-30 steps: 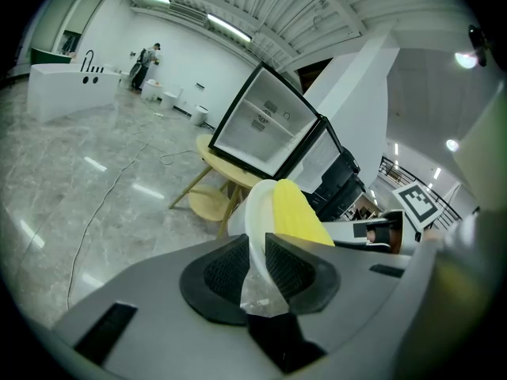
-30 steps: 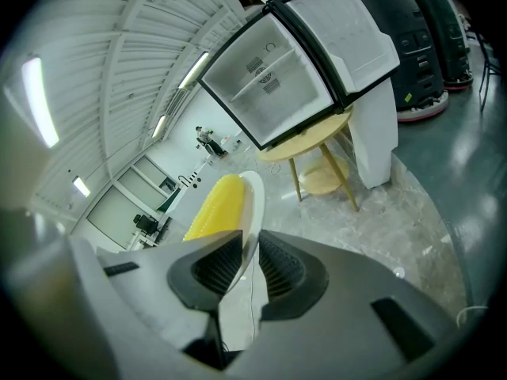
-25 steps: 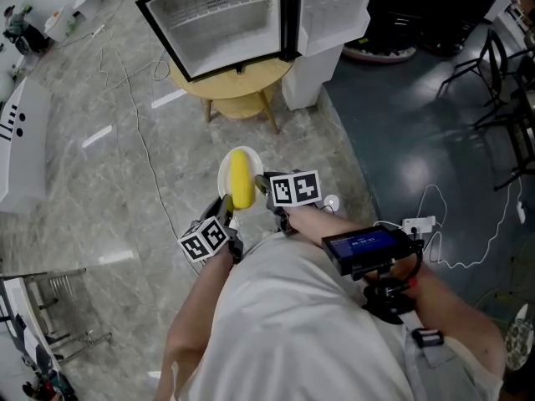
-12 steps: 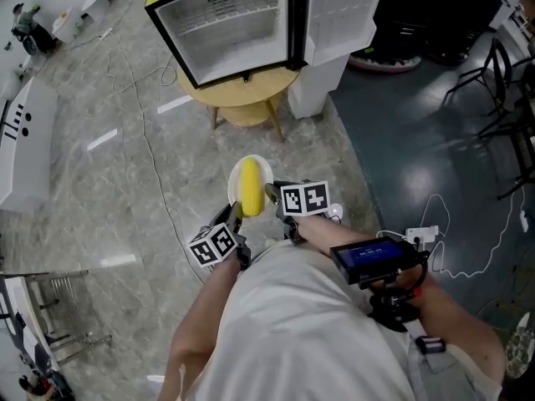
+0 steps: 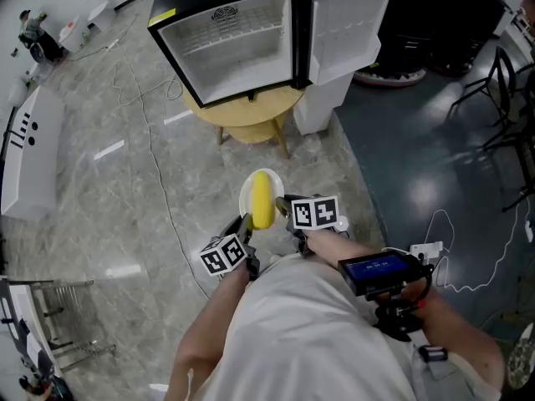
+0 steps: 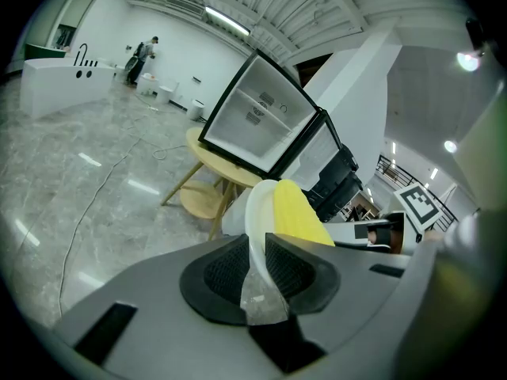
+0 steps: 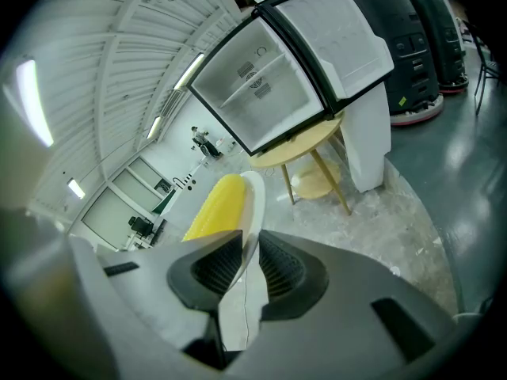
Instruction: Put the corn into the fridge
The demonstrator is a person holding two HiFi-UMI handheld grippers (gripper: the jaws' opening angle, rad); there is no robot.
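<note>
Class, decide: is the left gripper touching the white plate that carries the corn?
Touching. In the left gripper view, the left gripper has its jaws shut on the rim of the plate, no gap; the corn lies beyond them.

Corn (image 5: 262, 199): yellow. Plate (image 5: 244, 199): white. Fridge (image 5: 226, 48): framed in black, lined in white. Bench (image 5: 251, 111): finished in pale wood. Floor (image 5: 100, 174): grey, veined like marble, with darker blue-grey at the right. Left gripper (image 5: 242, 224) and right gripper (image 5: 281, 204): cubes marked with black-and-white squares. Fingers (image 6: 226, 269): black, ribbed.
</note>
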